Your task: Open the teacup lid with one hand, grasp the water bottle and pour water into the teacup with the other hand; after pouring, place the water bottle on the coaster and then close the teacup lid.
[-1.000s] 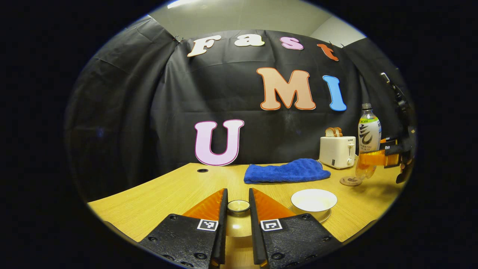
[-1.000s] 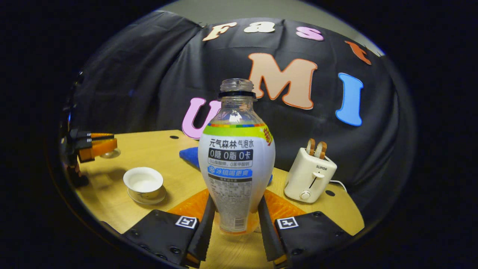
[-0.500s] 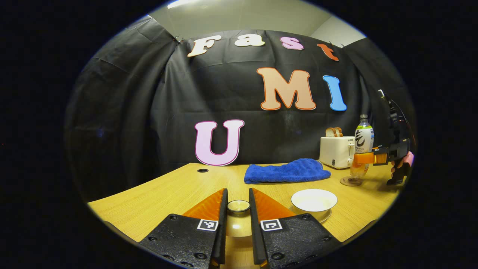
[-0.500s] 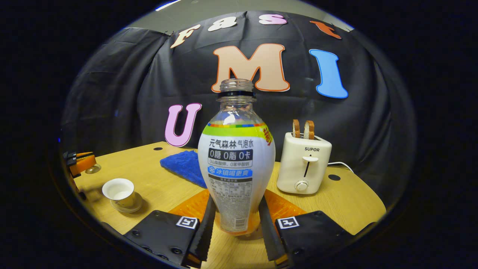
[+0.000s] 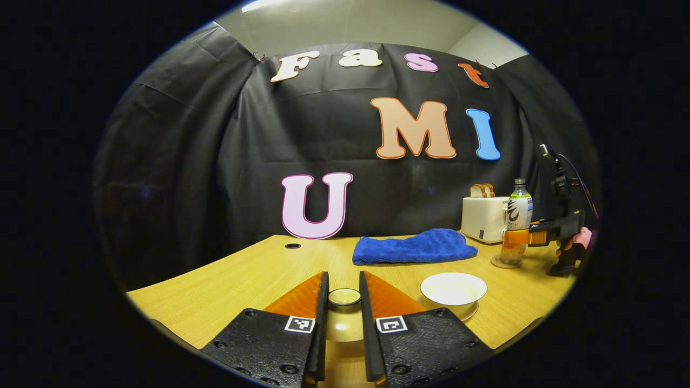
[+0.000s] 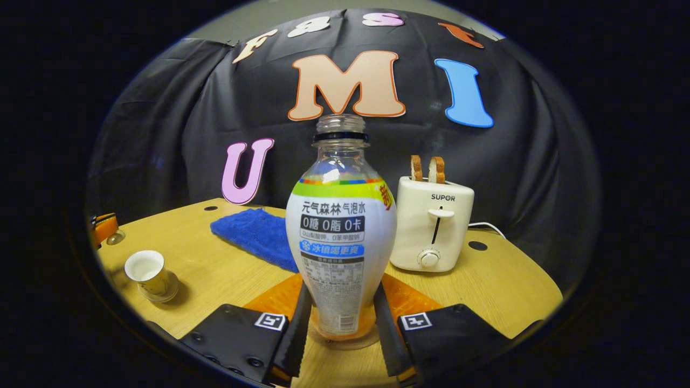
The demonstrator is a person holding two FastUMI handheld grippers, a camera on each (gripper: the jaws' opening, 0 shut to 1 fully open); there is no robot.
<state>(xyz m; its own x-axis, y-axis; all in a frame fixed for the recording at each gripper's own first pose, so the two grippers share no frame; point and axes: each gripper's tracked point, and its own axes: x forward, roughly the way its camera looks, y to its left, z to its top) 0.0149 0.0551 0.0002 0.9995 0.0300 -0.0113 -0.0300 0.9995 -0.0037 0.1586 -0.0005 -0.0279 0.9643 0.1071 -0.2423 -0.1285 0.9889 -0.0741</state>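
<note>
In the left gripper view my left gripper (image 5: 343, 277) is shut on the knob of the teacup lid (image 5: 344, 296), held just above the table. To its right the open white teacup (image 5: 453, 287) sits on its saucer. At the far right the uncapped water bottle (image 5: 517, 213) stands upright on the round coaster (image 5: 502, 263), with the right gripper (image 5: 522, 237) around its lower body. In the right gripper view my right gripper (image 6: 342, 285) is shut on the water bottle (image 6: 341, 237), whose base meets the coaster (image 6: 353, 343). The teacup (image 6: 144, 268) is far left.
A white toaster (image 6: 434, 223) with two bread slices stands just behind and right of the bottle, and a blue towel (image 6: 253, 236) lies behind and left of it. In the left gripper view the towel (image 5: 415, 247) lies between teacup and back wall.
The right gripper has carried the bottle rightward, away from the teacup, and lowered it from above the coaster down onto it. The left gripper and the lid have stayed still.
</note>
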